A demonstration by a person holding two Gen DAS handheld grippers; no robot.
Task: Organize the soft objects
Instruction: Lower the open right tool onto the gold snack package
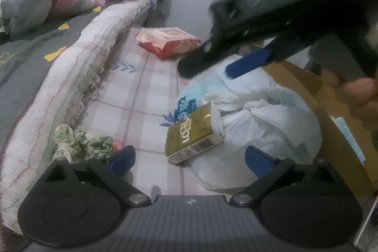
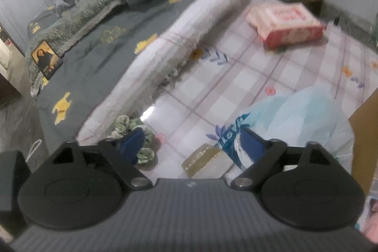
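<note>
Both grippers hang over the checked floor mat [image 1: 141,96] beside the bed [image 1: 35,58], nothing held: the left gripper [image 1: 189,161] has its jaws apart above the gold box [image 1: 192,134] leaning on the knotted white bag [image 1: 264,124]. The right gripper [image 2: 192,145] is also apart, likely lining up on the green scrunchie [image 2: 132,134] at the mattress edge.

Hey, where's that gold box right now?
In the left wrist view the gold box sits low and centre on the checkered floor mat, leaning against the tied white plastic bag, right of the green scrunchie.
</note>
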